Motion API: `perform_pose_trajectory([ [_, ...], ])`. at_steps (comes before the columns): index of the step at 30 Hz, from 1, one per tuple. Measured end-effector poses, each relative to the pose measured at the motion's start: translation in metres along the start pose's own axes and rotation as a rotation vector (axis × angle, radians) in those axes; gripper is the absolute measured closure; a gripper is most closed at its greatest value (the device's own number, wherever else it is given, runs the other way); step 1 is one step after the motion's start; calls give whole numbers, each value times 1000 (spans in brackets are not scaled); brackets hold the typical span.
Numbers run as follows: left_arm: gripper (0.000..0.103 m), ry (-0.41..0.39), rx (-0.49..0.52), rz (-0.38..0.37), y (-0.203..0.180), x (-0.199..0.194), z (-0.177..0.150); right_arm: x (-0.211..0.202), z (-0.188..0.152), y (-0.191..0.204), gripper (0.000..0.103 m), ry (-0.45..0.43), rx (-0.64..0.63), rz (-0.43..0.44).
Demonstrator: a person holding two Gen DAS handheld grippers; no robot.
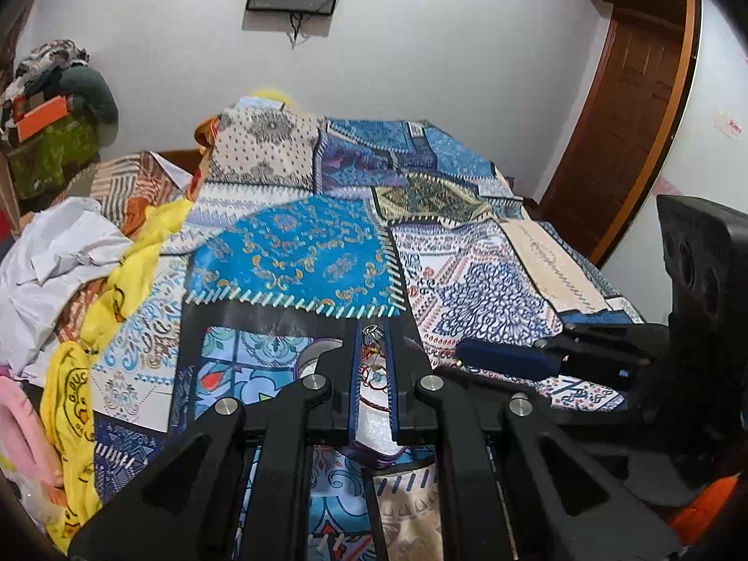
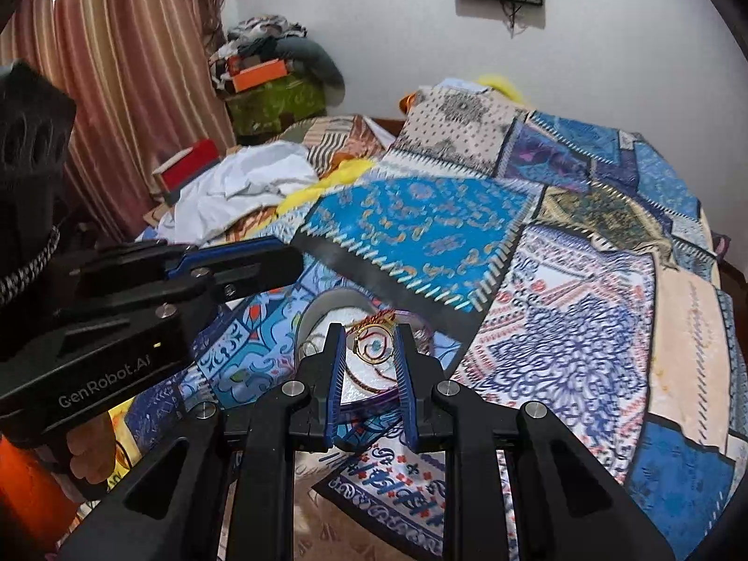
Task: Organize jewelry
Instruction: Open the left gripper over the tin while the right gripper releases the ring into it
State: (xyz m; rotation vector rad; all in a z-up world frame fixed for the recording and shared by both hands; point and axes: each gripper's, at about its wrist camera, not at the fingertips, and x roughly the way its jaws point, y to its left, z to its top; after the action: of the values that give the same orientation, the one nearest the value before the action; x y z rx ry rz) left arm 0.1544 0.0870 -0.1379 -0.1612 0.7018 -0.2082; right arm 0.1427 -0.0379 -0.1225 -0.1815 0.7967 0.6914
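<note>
The left gripper (image 1: pixel 374 350) points forward, its blue-padded fingers (image 1: pixel 391 364) narrowly parted. The right gripper (image 2: pixel 371 350), just beside it, has its fingers (image 2: pixel 406 374) spread wider.

A small trinket (image 1: pixel 372 334) between the left tongs (image 1: pixel 374 350) is too tiny to identify.

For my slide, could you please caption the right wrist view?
Right gripper open over gold ring in a box on the quilt.

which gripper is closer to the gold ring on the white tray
Right. The right gripper has its jaws on either side of the gold ring; the left gripper sits up and to the left of it.
</note>
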Motion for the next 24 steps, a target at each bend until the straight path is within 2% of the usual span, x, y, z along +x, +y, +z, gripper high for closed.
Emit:
perform_pose_trajectory([
  [6,95,72,-24,-19,11,27,-7,21,-7,8,84,59,-44,13],
  [17,95,118,-38,-6,17,40,-12,42,-13,3,84,111,-34,2],
  [22,87,111,-34,15,14,30,-12,43,-12,5,83,122,-44,-18],
  [24,82,96,-32,28,12,20,-10,42,-11,7,77,122,-47,-36],
])
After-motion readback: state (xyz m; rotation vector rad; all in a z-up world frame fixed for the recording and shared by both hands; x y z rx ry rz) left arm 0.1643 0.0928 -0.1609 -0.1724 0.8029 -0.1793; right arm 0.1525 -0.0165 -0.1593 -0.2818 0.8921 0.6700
